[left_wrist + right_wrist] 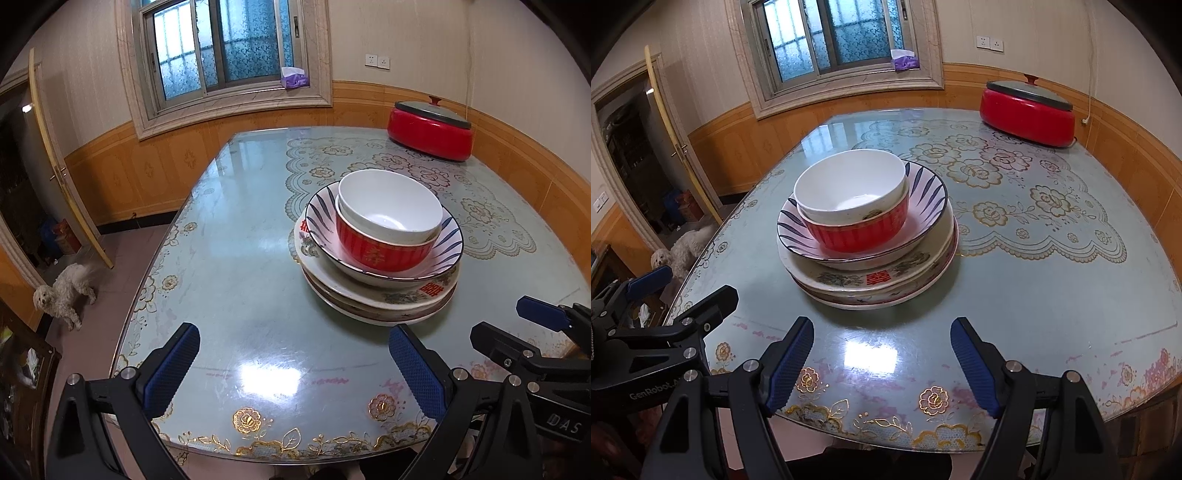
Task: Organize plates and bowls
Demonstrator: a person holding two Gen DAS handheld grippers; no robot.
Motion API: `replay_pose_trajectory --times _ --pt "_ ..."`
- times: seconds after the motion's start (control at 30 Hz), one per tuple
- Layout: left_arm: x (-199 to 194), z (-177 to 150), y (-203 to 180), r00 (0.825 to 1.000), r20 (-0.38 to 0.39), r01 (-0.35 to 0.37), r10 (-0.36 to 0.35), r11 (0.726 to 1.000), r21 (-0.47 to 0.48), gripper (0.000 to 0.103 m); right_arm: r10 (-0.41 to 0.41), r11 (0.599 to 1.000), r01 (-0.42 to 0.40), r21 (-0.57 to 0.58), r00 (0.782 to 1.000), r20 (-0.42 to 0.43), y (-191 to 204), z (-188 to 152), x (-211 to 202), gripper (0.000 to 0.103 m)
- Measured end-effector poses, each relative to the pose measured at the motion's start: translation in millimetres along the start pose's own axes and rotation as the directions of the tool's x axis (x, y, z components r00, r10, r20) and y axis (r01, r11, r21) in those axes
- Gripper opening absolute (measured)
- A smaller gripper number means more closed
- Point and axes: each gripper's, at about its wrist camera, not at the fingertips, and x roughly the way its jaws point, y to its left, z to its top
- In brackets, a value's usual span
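Glossy glazed ceramic: white bowl, red bowl, plates. Table top glass-smooth, reflective. Pot at 1 o'clock: shiny red enamel. Gripper pads: textured blue rubber.

A red lidded pot sits at the far right corner of the glass-topped table, over a lace-patterned cloth. A purple tissue pack rests on the window sill. A white dog stands on the floor beside an open door.
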Motion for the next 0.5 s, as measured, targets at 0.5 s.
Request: replay_pose_trajectory --times 0.5 --pt "4.6 1.4 1.3 1.0 -0.007 0.004 -0.004 1.0 0.004 0.103 0.001 1.0 -0.001 0.007 1.0 -0.006 0.4 4.5 5.3 0.078"
